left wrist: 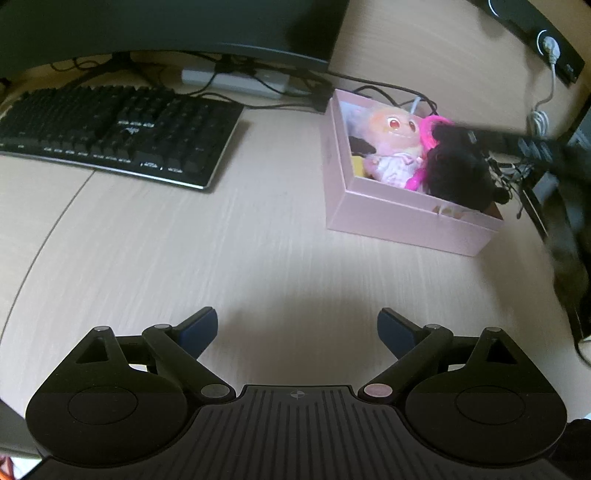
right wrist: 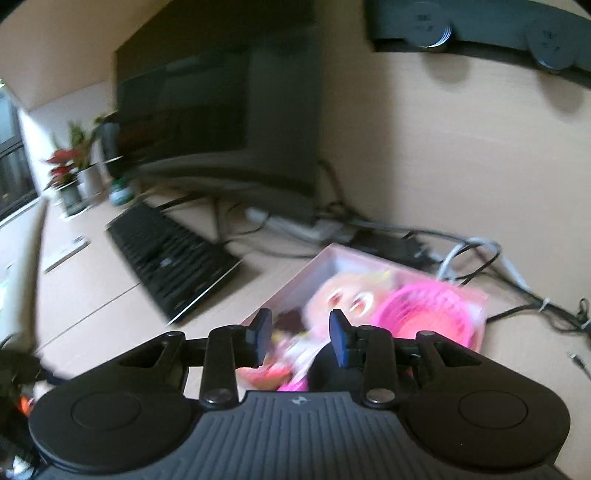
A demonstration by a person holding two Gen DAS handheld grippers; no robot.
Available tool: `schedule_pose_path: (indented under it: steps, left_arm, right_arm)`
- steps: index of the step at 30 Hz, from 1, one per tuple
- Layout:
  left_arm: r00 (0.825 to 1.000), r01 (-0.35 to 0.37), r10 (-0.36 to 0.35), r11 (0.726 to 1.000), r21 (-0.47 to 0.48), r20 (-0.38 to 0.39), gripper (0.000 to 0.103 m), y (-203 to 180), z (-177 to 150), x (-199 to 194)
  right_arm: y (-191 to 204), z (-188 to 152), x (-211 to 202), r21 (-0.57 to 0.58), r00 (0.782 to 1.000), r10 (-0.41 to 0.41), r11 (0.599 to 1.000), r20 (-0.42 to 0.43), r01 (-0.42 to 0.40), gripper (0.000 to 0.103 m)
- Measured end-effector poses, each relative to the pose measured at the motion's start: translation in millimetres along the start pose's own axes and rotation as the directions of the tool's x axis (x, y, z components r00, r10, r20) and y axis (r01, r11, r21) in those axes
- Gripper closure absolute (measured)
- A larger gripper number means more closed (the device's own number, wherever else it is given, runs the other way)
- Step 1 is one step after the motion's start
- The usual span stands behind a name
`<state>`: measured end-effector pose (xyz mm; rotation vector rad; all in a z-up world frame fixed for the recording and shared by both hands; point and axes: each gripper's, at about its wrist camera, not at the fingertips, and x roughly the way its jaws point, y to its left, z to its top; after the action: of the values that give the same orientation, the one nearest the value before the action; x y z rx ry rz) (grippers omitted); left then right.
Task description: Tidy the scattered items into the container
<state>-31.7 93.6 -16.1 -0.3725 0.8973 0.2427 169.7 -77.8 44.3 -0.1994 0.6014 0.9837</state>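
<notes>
A pink box (left wrist: 406, 216) stands on the desk at the right in the left wrist view. Inside it lie a pale plush doll (left wrist: 393, 146), a pink plastic toy (left wrist: 424, 147) and a black fuzzy item (left wrist: 458, 166). My left gripper (left wrist: 297, 330) is open and empty over bare desk, well short of the box. My right gripper (right wrist: 301, 338) is open and empty just above the box (right wrist: 291, 284), over the doll (right wrist: 340, 299) and the pink toy (right wrist: 424, 314); a black item (right wrist: 330, 369) shows below its fingers. The right view is blurred.
A black keyboard (left wrist: 110, 129) lies at the far left under a monitor (left wrist: 166, 29). Cables and a power strip (left wrist: 236, 81) run behind the box. Potted plants (right wrist: 70, 173) stand at the far left in the right wrist view.
</notes>
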Motion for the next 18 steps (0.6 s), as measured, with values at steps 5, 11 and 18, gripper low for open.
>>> schedule_pose_path:
  steps: [5, 11, 18]
  left_arm:
    - [1.0, 0.018, -0.019, 1.0, 0.02, 0.011, 0.006, -8.4, 2.0, 0.2]
    - [0.999, 0.054, -0.055, 0.995, 0.082, 0.003, 0.006, -29.3, 8.1, 8.0]
    - [0.998, 0.057, -0.056, 0.995, 0.083, -0.014, 0.006, -34.1, 6.3, 13.8]
  right_arm:
    - [-25.2, 12.0, -26.1, 0.066, 0.995, -0.059, 0.996, 0.079, 0.054, 0.055]
    - [-29.0, -22.3, -54.1, 0.052, 0.998, -0.068, 0.996, 0.006, 0.068, 0.053]
    - [-3.2, -90.0, -15.1, 0.02, 0.974, -0.011, 1.0, -0.228, 0.016, 0.072]
